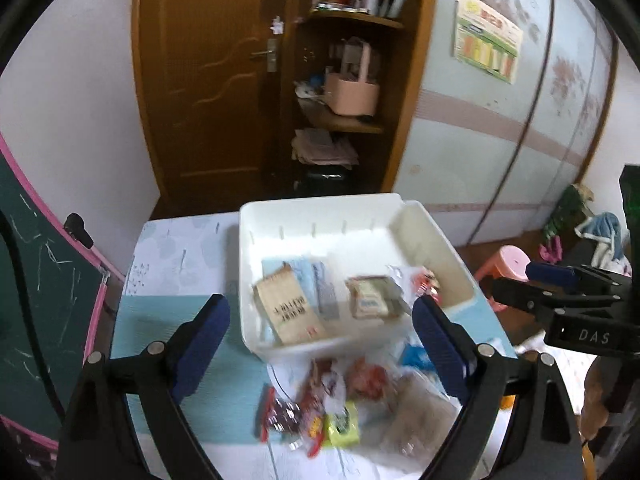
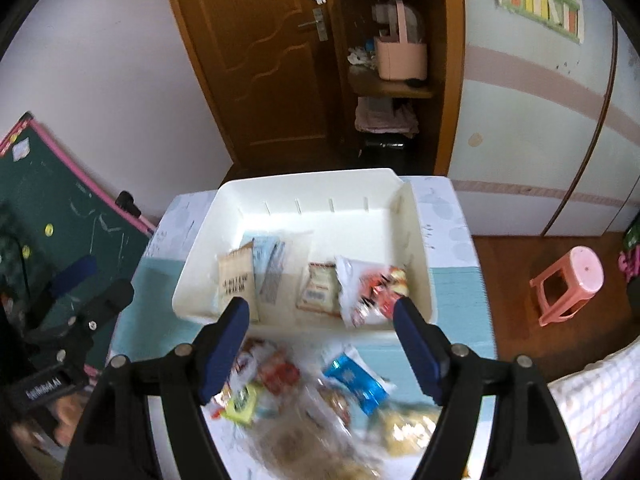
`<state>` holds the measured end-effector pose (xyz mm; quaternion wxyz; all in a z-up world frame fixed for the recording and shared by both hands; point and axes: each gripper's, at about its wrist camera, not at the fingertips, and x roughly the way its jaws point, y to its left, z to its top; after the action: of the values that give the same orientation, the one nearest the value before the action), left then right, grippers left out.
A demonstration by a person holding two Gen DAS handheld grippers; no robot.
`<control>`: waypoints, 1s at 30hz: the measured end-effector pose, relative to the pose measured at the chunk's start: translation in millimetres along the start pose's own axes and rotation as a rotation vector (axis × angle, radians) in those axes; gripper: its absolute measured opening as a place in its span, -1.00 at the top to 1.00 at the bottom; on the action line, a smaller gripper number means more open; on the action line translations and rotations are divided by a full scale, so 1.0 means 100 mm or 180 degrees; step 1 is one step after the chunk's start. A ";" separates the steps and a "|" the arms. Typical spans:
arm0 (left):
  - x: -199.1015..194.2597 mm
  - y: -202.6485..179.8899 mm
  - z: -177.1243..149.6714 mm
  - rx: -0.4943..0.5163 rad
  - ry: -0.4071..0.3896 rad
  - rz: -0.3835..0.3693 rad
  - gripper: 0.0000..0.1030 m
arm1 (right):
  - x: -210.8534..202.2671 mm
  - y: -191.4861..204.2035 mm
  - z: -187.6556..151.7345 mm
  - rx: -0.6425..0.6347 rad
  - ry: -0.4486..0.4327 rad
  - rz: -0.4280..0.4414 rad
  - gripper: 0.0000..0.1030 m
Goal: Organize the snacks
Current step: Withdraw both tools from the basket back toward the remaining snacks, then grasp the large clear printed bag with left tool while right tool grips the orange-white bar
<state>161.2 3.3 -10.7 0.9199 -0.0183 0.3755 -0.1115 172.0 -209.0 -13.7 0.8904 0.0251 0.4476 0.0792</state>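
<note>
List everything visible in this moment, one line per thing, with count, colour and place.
bin: one, white, on the table's far half.
snack packets in the bin: about four, tan, pale blue, brown, red-and-white, lying flat on its floor.
loose snack packets: a blurred pile, red, yellow-green, blue, clear, on the table in front of the bin.
table: one, pale blue and white.
door: one, brown, behind the table.
shelf unit: brown, right of the door, holding a pink caddy.
stool: one, pink, on the floor at right.
chalkboard: one, green with pink frame, at left.
left gripper: open, empty.
right gripper: open, empty.
</note>
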 end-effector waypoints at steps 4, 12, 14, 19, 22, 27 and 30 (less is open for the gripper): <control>-0.25 -0.21 -0.14 0.0175 -0.0079 -0.0159 -0.78 | -0.29 -0.10 -0.27 -0.0052 -0.0073 -0.0088 -0.46; -0.24 -0.73 -0.56 0.0495 0.0082 -0.0471 -0.78 | -0.51 -0.52 -0.85 0.0081 -0.0123 -0.0394 -0.46; -0.12 -0.81 -0.66 0.0496 0.0186 -0.0470 -0.78 | -0.47 -0.65 -0.98 0.0176 -0.0069 -0.0425 -0.46; 0.31 -0.95 -0.94 0.0471 0.0576 -0.0588 -0.78 | -0.21 -1.01 -1.31 0.0516 0.0141 -0.0392 -0.46; 0.54 -1.03 -1.14 0.0516 0.0783 -0.0639 -0.78 | -0.04 -1.15 -1.51 0.0603 0.0279 -0.0430 -0.46; 0.94 -1.10 -1.41 0.0551 0.1085 -0.0541 -0.78 | 0.27 -1.24 -1.76 0.0627 0.0498 -0.0505 -0.46; 1.08 -1.13 -1.52 0.0540 0.1194 -0.0526 -0.78 | 0.40 -1.24 -1.84 0.0591 0.0552 -0.0538 -0.45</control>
<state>109.2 -123.0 -180.7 0.8199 0.0495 0.5265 -0.2192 62.5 -329.6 -169.9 0.8457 0.0627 0.5288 -0.0360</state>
